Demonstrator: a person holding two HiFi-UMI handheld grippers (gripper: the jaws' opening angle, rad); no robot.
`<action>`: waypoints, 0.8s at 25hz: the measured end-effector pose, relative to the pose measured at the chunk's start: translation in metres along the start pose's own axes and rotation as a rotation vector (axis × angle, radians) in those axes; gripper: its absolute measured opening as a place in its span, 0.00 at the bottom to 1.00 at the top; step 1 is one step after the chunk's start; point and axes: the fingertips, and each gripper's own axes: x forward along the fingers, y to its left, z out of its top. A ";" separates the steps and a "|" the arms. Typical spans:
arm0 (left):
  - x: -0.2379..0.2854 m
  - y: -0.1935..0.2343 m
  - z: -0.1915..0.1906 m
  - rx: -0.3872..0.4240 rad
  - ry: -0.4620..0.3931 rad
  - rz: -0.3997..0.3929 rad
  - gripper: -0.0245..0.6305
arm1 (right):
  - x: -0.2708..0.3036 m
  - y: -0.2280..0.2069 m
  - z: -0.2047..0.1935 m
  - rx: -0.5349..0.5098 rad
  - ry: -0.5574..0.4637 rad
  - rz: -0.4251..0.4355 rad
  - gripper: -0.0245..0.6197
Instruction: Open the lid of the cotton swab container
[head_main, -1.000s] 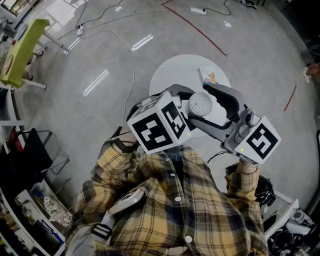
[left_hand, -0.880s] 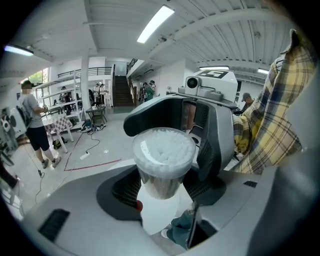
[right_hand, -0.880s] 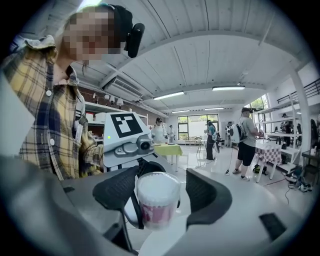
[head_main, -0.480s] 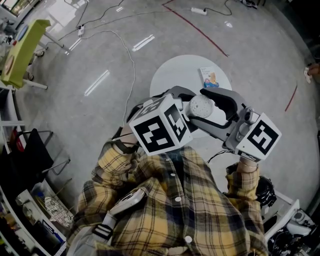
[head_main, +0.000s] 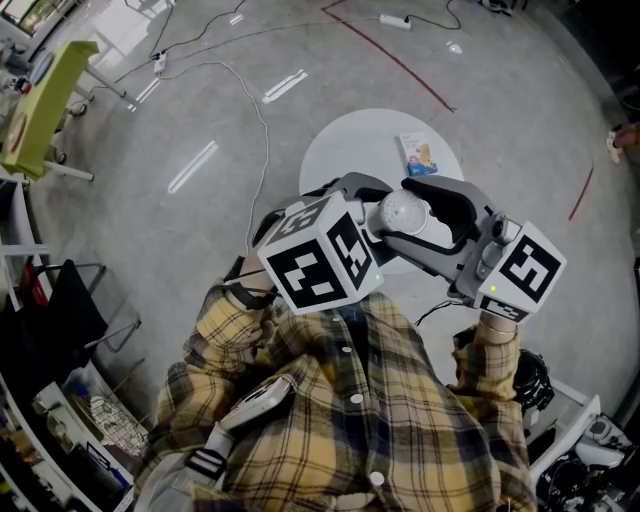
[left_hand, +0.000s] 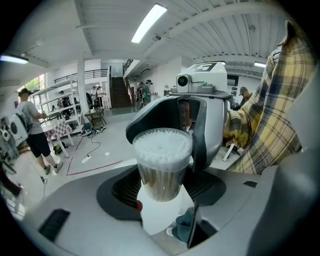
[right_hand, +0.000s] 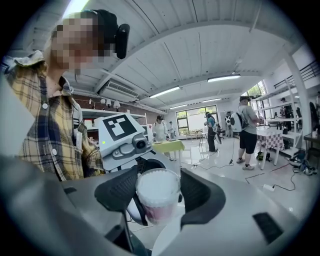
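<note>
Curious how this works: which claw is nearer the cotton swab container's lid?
Right. The right claw has just been closing its jaws on the lid; the left claw grips the cotton swab container lower, by its body.

Over the near edge of the round white table (head_main: 345, 150), my left gripper (head_main: 372, 212) clasps the cotton swab container (head_main: 403, 212). My right gripper (head_main: 425, 222) has just been closing its jaws around the container's white top. A small printed box (head_main: 417, 154) lies toward the table's far side.

left tool (left_hand: 162, 175) clamped, right tool (right_hand: 157, 192) closing, neither empty
</note>
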 end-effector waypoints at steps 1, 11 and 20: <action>-0.001 -0.001 0.001 -0.002 -0.005 -0.005 0.45 | -0.001 0.000 0.001 0.010 -0.005 0.002 0.47; 0.002 -0.007 0.001 0.056 -0.016 -0.005 0.44 | -0.007 0.005 0.007 0.131 -0.064 0.068 0.46; -0.001 -0.005 -0.001 0.058 -0.017 0.010 0.44 | -0.004 0.004 0.010 0.194 -0.071 0.075 0.46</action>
